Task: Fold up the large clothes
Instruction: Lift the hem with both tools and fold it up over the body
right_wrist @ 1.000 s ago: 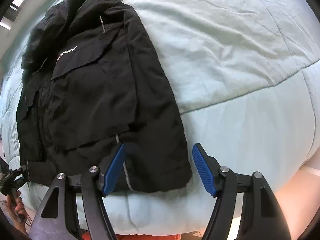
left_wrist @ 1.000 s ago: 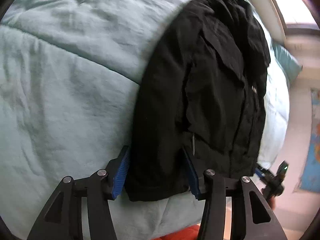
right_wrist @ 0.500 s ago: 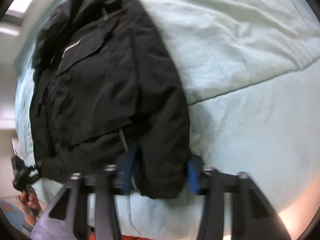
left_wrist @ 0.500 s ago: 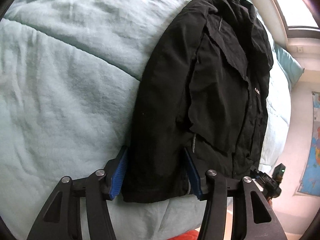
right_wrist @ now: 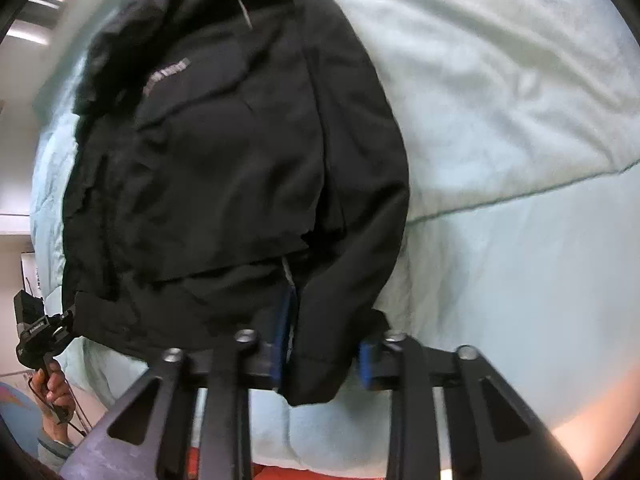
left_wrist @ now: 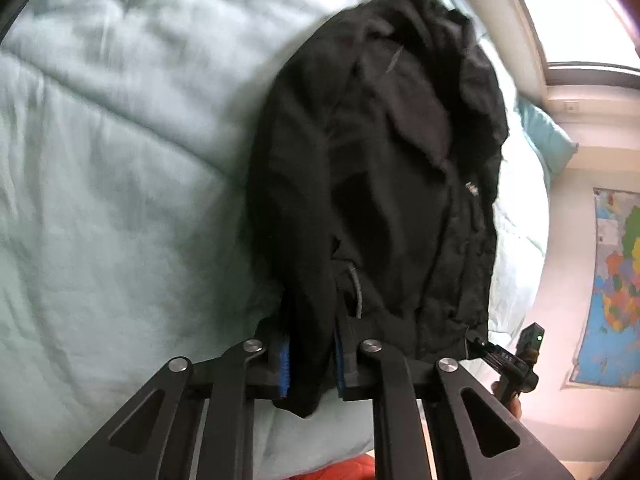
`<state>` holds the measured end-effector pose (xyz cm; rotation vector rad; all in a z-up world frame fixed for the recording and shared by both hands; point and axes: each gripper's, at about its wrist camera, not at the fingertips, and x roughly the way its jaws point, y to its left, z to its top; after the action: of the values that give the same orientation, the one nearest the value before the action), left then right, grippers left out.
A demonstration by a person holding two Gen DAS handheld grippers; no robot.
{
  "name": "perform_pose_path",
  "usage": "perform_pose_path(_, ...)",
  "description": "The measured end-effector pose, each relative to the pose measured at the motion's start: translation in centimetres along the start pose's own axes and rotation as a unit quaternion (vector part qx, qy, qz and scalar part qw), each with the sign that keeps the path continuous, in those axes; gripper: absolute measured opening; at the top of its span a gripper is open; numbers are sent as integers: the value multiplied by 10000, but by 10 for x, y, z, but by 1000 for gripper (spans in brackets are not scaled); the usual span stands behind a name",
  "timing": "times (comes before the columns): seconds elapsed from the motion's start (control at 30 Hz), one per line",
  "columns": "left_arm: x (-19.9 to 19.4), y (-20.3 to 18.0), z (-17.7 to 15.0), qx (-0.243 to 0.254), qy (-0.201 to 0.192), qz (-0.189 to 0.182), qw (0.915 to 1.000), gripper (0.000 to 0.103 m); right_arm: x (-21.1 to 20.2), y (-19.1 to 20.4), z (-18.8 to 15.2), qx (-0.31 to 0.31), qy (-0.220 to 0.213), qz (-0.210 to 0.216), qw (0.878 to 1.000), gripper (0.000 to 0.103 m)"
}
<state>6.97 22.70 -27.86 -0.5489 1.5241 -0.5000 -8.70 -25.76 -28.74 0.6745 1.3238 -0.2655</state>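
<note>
A black jacket (left_wrist: 380, 184) lies lengthwise on a pale green duvet (left_wrist: 100, 200), collar far, hem near. My left gripper (left_wrist: 311, 364) is closing on the hem's left corner, and the fabric bunches between its blue pads (left_wrist: 283, 360). In the right wrist view the same jacket (right_wrist: 224, 152) shows a white chest logo. My right gripper (right_wrist: 322, 354) is closing on the hem's right corner, with cloth pinched between its pads (right_wrist: 362, 360). Each view catches the other gripper at the hem's far corner: the right one (left_wrist: 512, 360) and the left one (right_wrist: 36, 332), held by a hand (right_wrist: 52, 388).
The duvet (right_wrist: 520, 160) stretches wide on both sides of the jacket. A teal pillow (left_wrist: 548, 140) lies at the bed's far end under a window (left_wrist: 572, 16). A map poster (left_wrist: 616, 280) hangs on the wall. Something red (left_wrist: 348, 468) shows below the bed edge.
Both grippers have closed from wide open onto the jacket's hem corners. The fabric there has bunched up and the hem has drawn inward.
</note>
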Motion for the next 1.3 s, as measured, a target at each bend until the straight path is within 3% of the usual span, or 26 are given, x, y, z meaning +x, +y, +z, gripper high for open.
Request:
perform_pose_path(0.23,-61,-58,43,349,-908,-497,9940,12,-68,25,37,-318,-634,26,9975,17)
perform_pose_path(0.47,-92,-122,104,867,-1479,-785,9821,12,-112,71,122,-597,-1256,155,9902,16)
perform_pose_path(0.63,-109,-166,172,1125,-1824,-894,9727,12,-149,97,201,-757,-1746,332,9812,15)
perform_pose_path(0.8,-103,-204,264,1115,-2202,-842,9654,12,-156,118,290,-736,-1990,149,9771,15)
perform_pose_path(0.93,-71,-221,339,913,-2344,-527,9664,13,-118,131,376,-647,-1873,22,9802,15)
perform_pose_path(1.03,-16,-224,390,877,-2209,250,9710,15,-62,129,428,-432,-1529,-103,9872,19)
perform_pose_path(1.17,70,-204,430,856,-1745,1088,9749,14,14,123,457,-94,-980,-261,9948,23)
perform_pose_path(1.3,113,-184,435,947,-1518,1164,9770,15,71,110,474,106,-672,-224,9974,24)
